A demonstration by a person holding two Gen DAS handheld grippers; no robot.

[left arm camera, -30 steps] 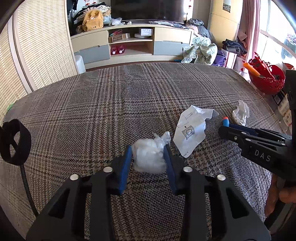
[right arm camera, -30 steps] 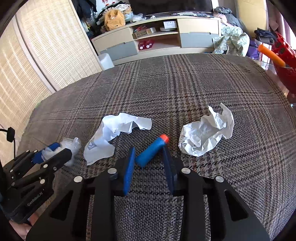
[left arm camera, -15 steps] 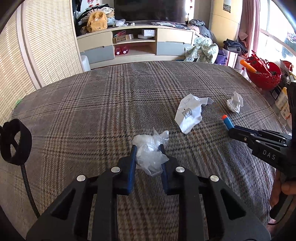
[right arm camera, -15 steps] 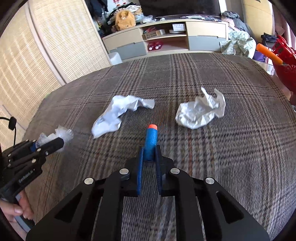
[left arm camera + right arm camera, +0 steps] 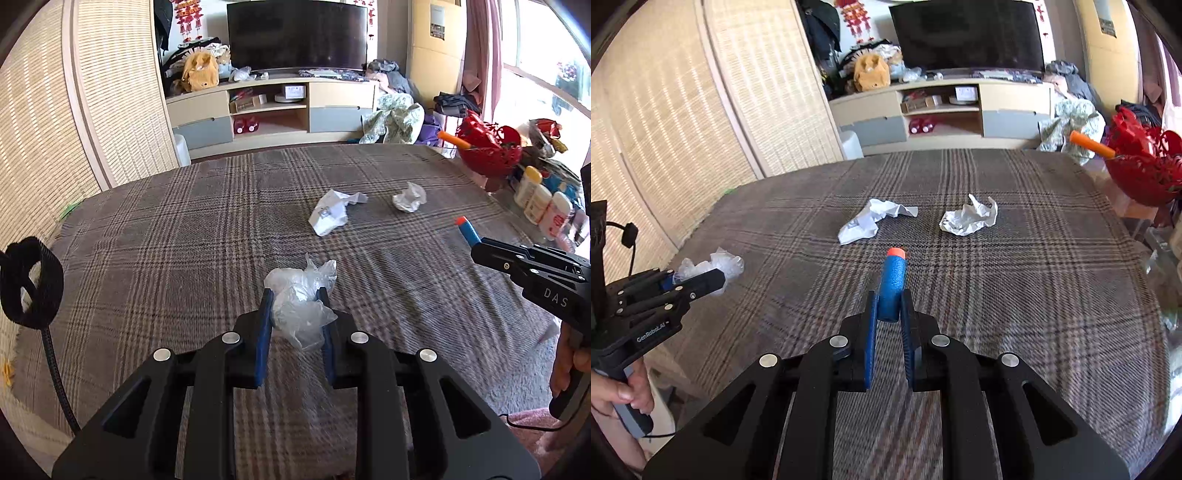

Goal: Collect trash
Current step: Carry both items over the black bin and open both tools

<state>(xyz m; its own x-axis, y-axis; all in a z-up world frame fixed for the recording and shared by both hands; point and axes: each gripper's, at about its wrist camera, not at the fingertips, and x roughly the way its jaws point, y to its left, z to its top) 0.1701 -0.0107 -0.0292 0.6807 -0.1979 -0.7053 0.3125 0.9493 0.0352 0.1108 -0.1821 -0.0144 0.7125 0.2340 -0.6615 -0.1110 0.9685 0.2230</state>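
My left gripper (image 5: 295, 295) is shut on a crumpled clear plastic wrapper (image 5: 301, 299) and holds it above the plaid bed cover (image 5: 184, 229). My right gripper (image 5: 889, 295) is shut on a blue foam dart (image 5: 892, 280) with an orange tip, also lifted off the cover. Each gripper shows in the other view: the right one (image 5: 480, 245) with the dart (image 5: 466, 230), the left one (image 5: 698, 280) with the wrapper (image 5: 713, 264). Two crumpled white papers lie on the cover ahead, a flatter one (image 5: 871, 221) (image 5: 332, 216) and a balled one (image 5: 969, 219) (image 5: 408, 197).
A red basket (image 5: 489, 149) with an orange dart stands at the far right, with bottles (image 5: 543, 206) beside the bed. A TV cabinet (image 5: 273, 110) stands beyond the bed's far edge. A woven screen (image 5: 74, 110) runs along the left.
Both grippers closed on their items, the left on the wrapper and the right on the dart, then lifted and drew back from the cover. The two papers have not moved.
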